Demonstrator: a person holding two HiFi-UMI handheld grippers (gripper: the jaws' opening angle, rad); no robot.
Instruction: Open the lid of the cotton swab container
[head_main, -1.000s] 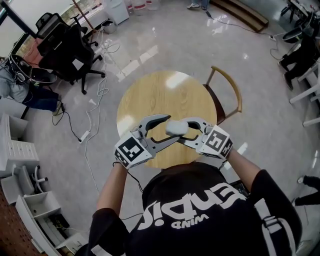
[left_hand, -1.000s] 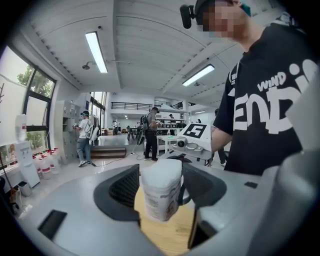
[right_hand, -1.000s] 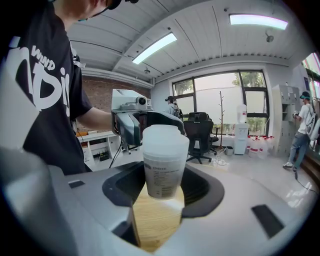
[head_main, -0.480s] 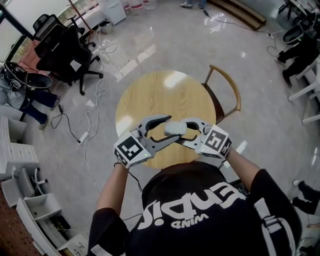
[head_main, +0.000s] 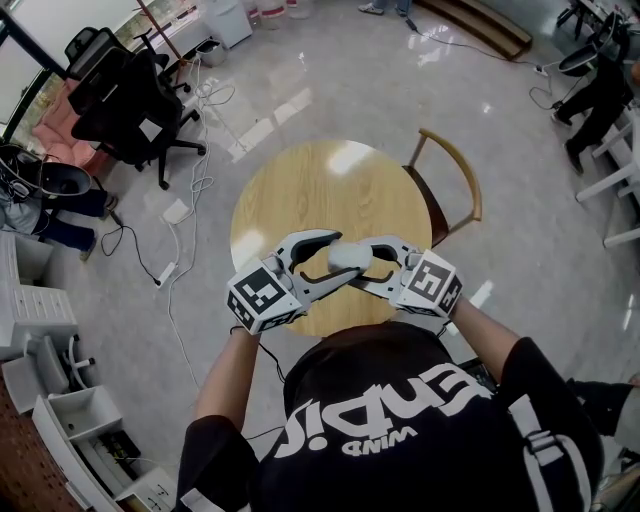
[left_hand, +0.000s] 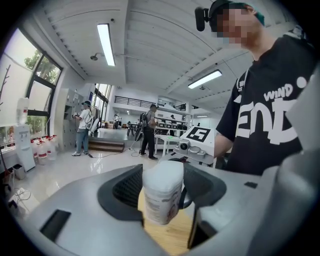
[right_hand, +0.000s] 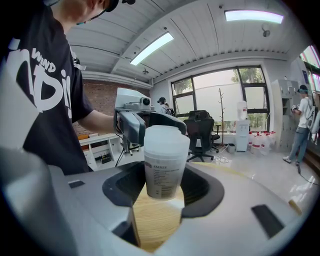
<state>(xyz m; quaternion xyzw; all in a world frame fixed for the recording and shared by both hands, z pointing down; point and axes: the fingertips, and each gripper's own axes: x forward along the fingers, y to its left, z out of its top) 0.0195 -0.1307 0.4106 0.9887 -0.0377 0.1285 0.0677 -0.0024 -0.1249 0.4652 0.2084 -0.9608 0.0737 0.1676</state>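
The cotton swab container (head_main: 348, 256) is a white, labelled tub with a frosted lid, held in the air over the near edge of the round wooden table (head_main: 300, 190). My left gripper (head_main: 335, 250) reaches in from the left, and its jaws close on the upper part by the lid (left_hand: 162, 172). From the right, my right gripper (head_main: 366, 260) is shut on the tub's body (right_hand: 162, 175), its jaws standing wide around it. The lid (right_hand: 166, 136) sits closed on top. In each gripper view the other gripper shows just behind the tub.
A wooden chair (head_main: 452, 190) stands at the table's right side. Black office chairs (head_main: 130, 100) and floor cables (head_main: 190, 200) lie to the left, with white shelving (head_main: 40, 330) at the lower left. People stand far off in the room.
The left gripper has rolled slightly about its own axis, and its marker cube now sits at a different tilt. The container and the right gripper have stayed where they were.
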